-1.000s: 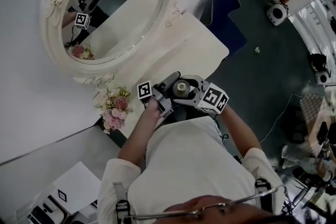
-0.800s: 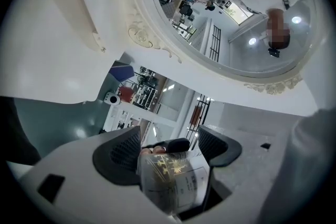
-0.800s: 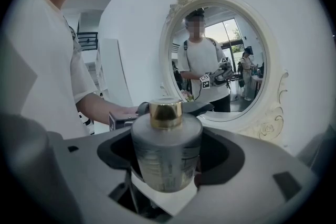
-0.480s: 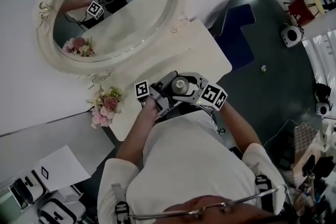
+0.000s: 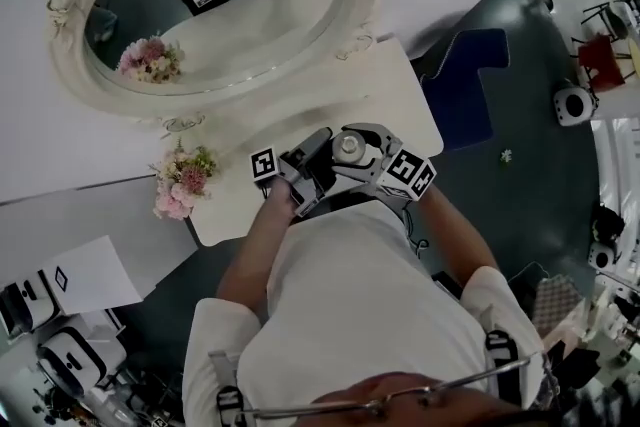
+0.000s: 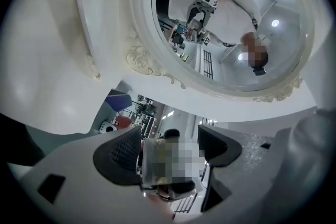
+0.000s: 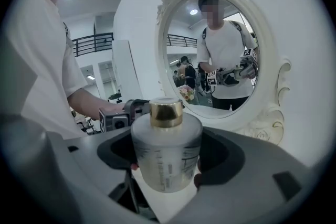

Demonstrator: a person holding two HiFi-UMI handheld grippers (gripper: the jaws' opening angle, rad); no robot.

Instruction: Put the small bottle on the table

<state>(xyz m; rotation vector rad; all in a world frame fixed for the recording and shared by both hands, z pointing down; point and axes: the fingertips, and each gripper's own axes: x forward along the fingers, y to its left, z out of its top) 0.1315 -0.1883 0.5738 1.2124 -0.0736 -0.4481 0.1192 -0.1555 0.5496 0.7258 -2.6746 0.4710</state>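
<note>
Bottle (image 7: 166, 147) still in right gripper (image 7: 167, 157)

No legible text from my end. Small bottle (image 7: 166, 159): faint grey print lines on frosted side, too fine for me to read. Cubes on left gripper (image 6: 169, 150) and right gripper (image 7: 166, 147): black-and-white square patterns only, no letters. White sheet (image 5: 82, 283): one black diamond mark.
</note>
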